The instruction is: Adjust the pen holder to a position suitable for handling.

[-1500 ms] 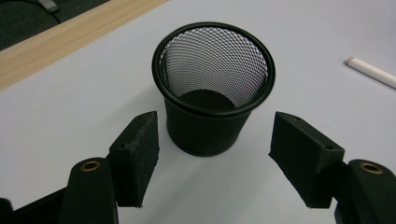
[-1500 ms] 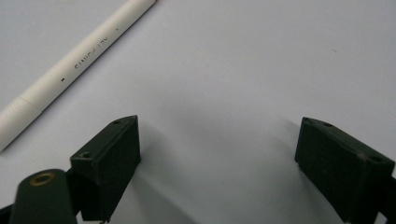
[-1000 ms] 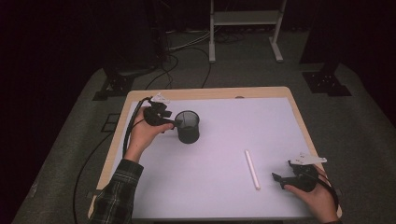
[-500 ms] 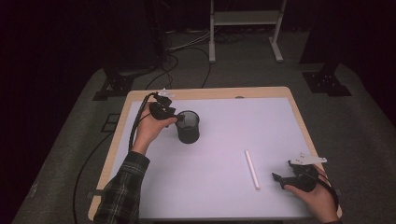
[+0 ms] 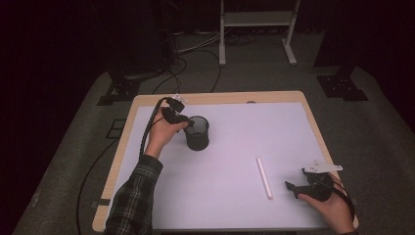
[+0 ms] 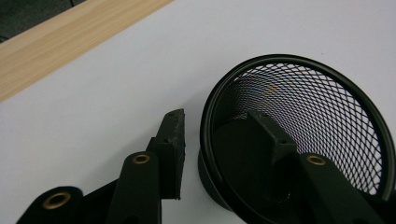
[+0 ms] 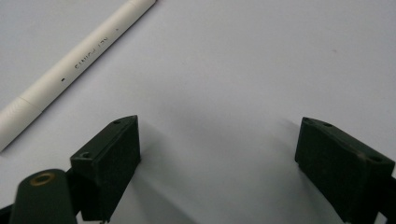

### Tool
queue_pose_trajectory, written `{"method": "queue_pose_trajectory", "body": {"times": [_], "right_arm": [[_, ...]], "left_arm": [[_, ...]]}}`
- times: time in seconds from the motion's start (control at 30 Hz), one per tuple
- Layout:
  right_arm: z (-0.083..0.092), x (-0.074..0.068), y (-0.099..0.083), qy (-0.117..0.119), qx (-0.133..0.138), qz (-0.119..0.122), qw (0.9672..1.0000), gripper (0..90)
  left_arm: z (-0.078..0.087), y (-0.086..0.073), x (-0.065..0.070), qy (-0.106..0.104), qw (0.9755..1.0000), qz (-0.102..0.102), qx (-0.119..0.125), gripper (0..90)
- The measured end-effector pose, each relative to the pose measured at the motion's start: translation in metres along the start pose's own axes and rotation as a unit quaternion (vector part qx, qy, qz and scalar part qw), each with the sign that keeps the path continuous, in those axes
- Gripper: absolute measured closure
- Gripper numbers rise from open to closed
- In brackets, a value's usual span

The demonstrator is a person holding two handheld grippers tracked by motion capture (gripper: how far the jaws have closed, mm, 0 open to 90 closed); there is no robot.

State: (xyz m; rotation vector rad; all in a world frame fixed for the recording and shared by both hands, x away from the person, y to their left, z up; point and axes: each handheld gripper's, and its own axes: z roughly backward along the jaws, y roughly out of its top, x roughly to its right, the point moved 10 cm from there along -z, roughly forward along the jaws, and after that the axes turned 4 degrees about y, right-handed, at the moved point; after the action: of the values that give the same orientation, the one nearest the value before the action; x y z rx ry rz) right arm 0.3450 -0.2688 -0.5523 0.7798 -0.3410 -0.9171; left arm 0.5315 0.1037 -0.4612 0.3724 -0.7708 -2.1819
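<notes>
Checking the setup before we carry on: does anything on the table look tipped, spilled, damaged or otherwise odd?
Nothing stands out. The black mesh cup stands upright and looks whole, with the left gripper straddling its wall, one jaw inside and one outside. The white pen lies flat on the white table, apart from the open right gripper.

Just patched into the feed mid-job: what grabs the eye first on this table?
The black mesh cup at the table's far left, with the left gripper straddling its rim: one jaw inside, one outside, just closing, with a gap left at the outer pad. Next, the white pen lying alone near the front right, beside the open right gripper.
</notes>
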Motion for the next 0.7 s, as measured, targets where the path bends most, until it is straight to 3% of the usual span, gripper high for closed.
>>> {"method": "queue_pose_trajectory", "body": {"times": [0.3,0.7], "right_arm": [[0.0,0.0,0.0,0.0,0.0,0.0,1.0,13.0],[0.0,0.0,0.0,0.0,0.0,0.0,1.0,13.0]], "left_arm": [[-0.0066,-0.0048,-0.0016,0.006,0.9998,-0.003,-0.017,68.8],[-0.0082,-0.0065,0.0004,-0.004,0.9994,0.015,-0.031,81.2]]}}
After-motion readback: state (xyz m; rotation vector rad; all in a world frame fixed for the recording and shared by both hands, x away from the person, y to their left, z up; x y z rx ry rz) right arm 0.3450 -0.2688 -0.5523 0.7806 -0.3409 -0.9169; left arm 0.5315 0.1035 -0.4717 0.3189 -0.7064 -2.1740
